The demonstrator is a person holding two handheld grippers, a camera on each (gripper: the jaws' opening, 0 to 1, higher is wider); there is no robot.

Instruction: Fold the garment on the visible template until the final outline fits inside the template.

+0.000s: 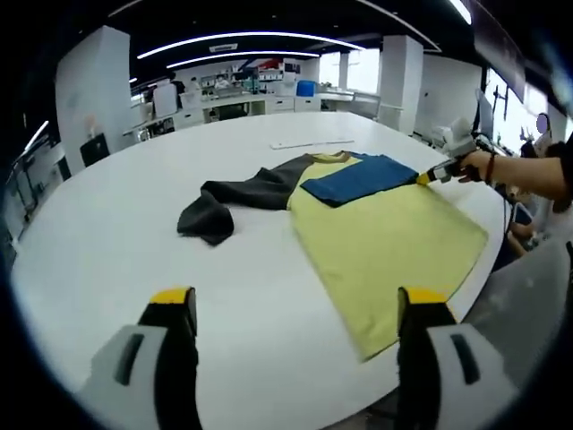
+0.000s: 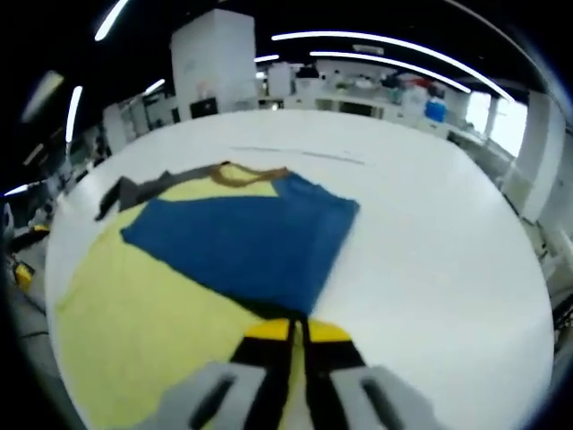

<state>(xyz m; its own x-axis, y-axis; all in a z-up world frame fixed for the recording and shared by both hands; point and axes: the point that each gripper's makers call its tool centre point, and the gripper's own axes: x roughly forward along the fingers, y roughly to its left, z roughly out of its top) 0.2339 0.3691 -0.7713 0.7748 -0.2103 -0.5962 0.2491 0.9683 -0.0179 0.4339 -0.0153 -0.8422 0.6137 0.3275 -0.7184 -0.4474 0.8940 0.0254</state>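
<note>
Garment (image 1: 385, 237): yellow shirt lying flat on the white table (image 1: 116, 233), toward 3 o'clock of the left gripper view's centre; collar at the far end, hem near the table edge.
Blue sleeve (image 2: 242, 237): folded inward over the yellow body, spreading from the 12 o'clock side of the right gripper's jaws.
Dark sleeve (image 1: 233, 202): grey, stretched out toward 9 o'clock and bunched at its end.
Left gripper (image 1: 295, 305): yellow-tipped jaws spread wide, holding nothing, above bare table near the hem.
Right gripper (image 2: 298, 333): jaws pressed together, pinching the blue sleeve's edge.
Hand (image 1: 477, 165): at 2 o'clock in the left gripper view, holding that gripper at the shirt's edge.
</note>
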